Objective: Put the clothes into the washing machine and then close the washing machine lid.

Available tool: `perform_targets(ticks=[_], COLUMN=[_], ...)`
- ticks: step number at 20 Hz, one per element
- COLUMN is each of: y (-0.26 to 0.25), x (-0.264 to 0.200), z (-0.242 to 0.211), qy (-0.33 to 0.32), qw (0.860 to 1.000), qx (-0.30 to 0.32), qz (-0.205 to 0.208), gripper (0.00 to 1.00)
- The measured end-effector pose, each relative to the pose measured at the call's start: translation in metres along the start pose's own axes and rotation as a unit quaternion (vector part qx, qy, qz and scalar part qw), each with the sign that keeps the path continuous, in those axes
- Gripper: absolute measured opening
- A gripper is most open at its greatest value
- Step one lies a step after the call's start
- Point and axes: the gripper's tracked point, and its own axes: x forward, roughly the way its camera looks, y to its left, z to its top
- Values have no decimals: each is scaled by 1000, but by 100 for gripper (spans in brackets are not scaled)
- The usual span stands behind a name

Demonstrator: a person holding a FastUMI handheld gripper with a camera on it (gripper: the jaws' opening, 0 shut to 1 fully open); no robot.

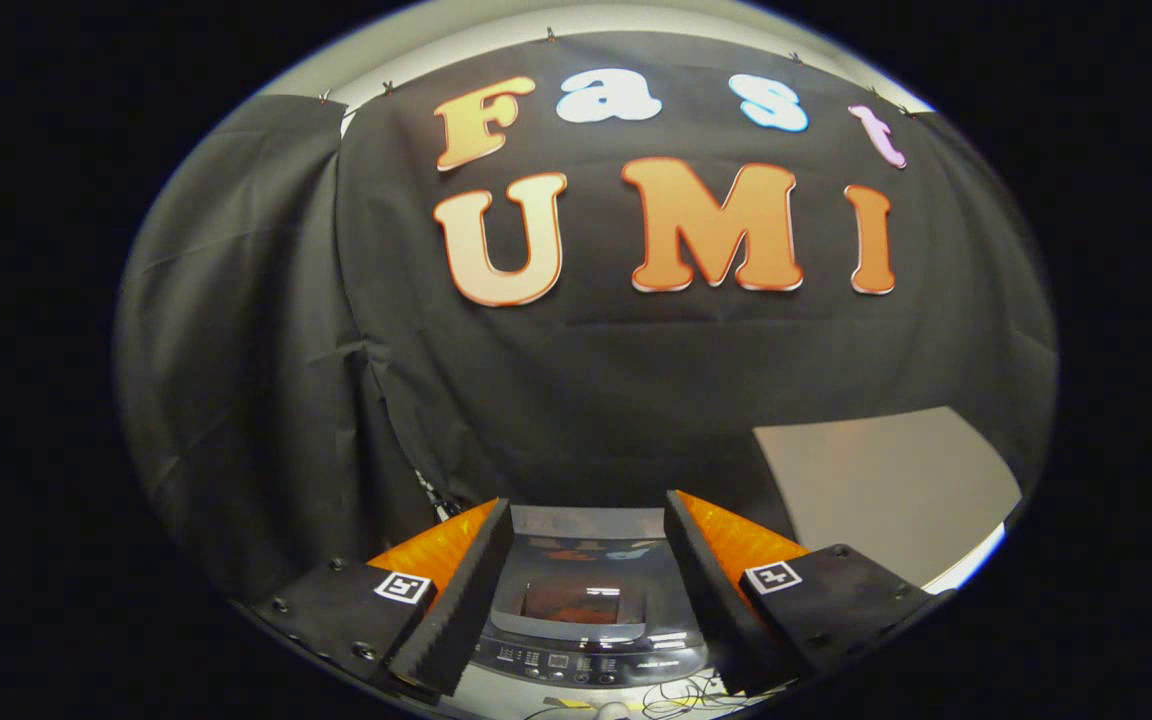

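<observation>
Washer sits below and ahead of the claw, at six o'clock, framed in the gap between its two fingers. Its glossy lid looks raised, tilting back toward the black cloth wall at twelve. The fingers stand spread apart, gripping nothing. No clothes can be made out. Loose cables lie nearest, at five o'clock; a pale board leans at three.

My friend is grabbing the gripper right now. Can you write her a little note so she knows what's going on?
Gripper: fingers open, holding nothing.
Washing machine: below, seen between the fingers, its glossy lid looks down, control panel nearest. Loose cables lie in front of it.
A grey board leans beyond the far finger.
Done: can't tell if the clothes are inside.
Left: check the drum, load any clothes, make sure the lid is shut.
</observation>
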Motion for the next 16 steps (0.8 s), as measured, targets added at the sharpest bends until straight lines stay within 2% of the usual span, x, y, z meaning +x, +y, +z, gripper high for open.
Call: perform_targets(ticks=[3,6,10,16], y=[-32,-69,-118,-174], x=[-57,-114,-176,-240], z=[40,69,79,96], qy=[-44,-84,-114,-163], qw=[999,995,991,984], qx=[-20,-11,-17,-21], qz=[-25,-43,-64,-64], gripper=[98,98,98,98])
